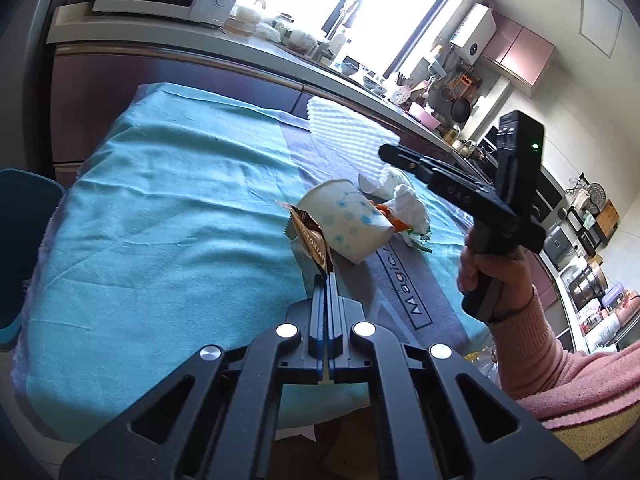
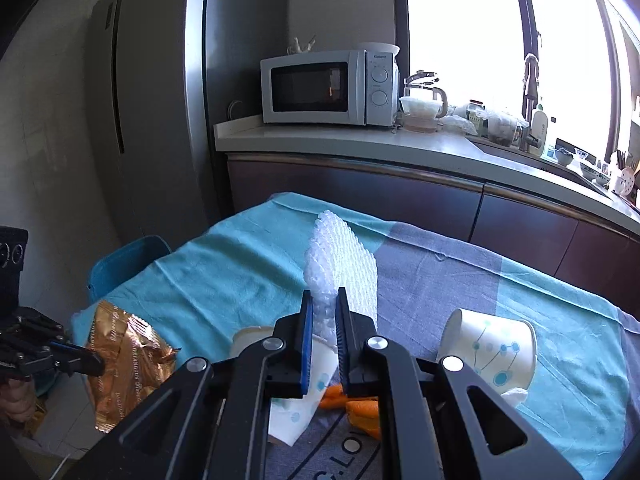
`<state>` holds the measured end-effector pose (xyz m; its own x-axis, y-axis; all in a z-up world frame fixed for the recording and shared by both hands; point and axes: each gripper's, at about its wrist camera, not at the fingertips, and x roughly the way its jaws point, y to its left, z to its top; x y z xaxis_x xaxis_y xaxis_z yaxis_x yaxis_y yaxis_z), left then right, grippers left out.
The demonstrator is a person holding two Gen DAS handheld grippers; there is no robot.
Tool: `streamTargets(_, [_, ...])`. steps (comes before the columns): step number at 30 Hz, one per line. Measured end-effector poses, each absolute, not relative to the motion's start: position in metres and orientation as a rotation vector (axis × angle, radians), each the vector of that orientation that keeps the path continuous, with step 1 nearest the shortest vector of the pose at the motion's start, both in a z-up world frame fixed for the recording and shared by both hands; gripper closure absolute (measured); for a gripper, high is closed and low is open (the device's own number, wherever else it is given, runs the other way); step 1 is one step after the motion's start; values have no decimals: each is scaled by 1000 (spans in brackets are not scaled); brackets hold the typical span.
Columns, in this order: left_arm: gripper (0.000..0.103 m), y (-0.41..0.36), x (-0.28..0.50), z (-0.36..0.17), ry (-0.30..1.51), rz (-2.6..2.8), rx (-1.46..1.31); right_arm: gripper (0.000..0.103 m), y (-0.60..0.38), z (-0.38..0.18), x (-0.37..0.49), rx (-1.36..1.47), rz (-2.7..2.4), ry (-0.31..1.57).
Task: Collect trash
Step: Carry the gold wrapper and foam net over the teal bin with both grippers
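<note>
My left gripper (image 1: 325,278) is shut on a corner of a crinkled gold-brown snack wrapper (image 1: 310,240), which hangs off the table's left edge in the right wrist view (image 2: 124,360). My right gripper (image 2: 324,300) is shut on a sheet of clear bubble wrap (image 2: 340,264) that stands up above the cloth. In the left wrist view the right gripper (image 1: 384,152) is at the far right with the bubble wrap (image 1: 348,136) at its tip. Two spotted paper cups (image 2: 492,344) (image 2: 304,380) lie on their sides. Orange peel (image 2: 360,404) and a crumpled tissue (image 1: 408,204) lie between them.
A teal and grey cloth (image 1: 160,220) covers the table. A blue plastic bin or chair (image 2: 124,260) stands off its left end. Behind runs a kitchen counter (image 2: 360,144) with a microwave (image 2: 328,88). A person's hand (image 1: 492,272) in a pink sleeve holds the right gripper.
</note>
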<state>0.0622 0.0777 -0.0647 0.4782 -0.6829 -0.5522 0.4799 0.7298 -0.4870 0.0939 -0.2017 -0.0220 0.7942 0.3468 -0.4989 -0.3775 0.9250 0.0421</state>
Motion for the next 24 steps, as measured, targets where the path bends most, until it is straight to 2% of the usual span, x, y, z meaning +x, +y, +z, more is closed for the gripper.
streamTargets(8, [102,101,63,-52,764,-665,-308,94,-186,-3,81,16,515,492])
streamTargets(24, [102,150,58,-32,693,-552,-344,94,-134,-2,71,36,684,502])
